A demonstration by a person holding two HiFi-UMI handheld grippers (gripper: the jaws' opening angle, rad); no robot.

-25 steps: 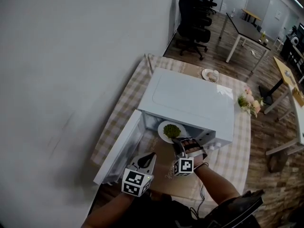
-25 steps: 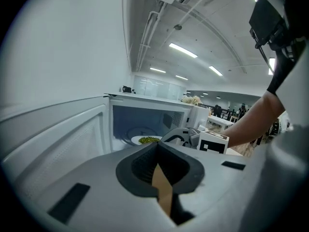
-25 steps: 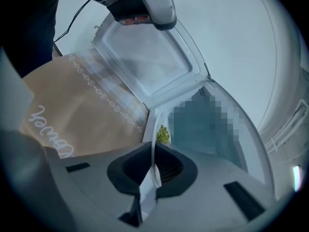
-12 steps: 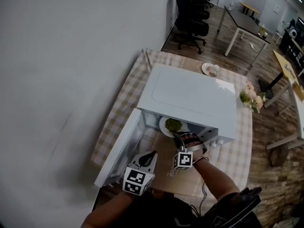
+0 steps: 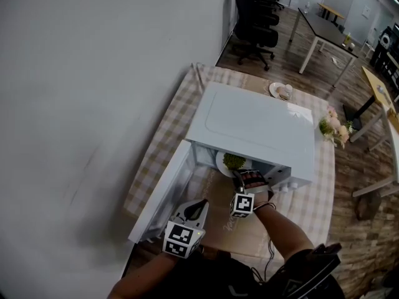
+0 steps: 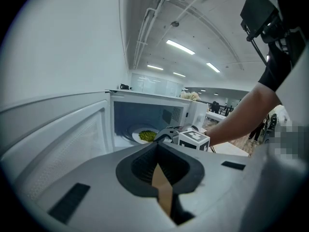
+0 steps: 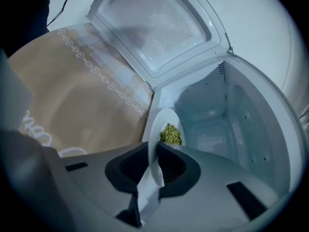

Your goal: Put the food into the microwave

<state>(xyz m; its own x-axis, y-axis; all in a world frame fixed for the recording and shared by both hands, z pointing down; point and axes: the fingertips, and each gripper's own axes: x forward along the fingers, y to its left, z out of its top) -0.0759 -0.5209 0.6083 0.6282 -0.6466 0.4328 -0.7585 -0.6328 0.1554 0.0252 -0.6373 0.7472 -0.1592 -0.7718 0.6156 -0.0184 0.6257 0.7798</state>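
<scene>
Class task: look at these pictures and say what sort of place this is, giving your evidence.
Probably an open-plan office with a makeshift kitchen corner: black office chairs and long desks stand behind, and a white microwave sits on a checked tablecloth.

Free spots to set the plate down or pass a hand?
Free: the microwave cavity floor, bare beyond the plate; the brown mat in front, bordered by the open door. Crowded: the cavity mouth, filled by the plate and right tongs.
</scene>
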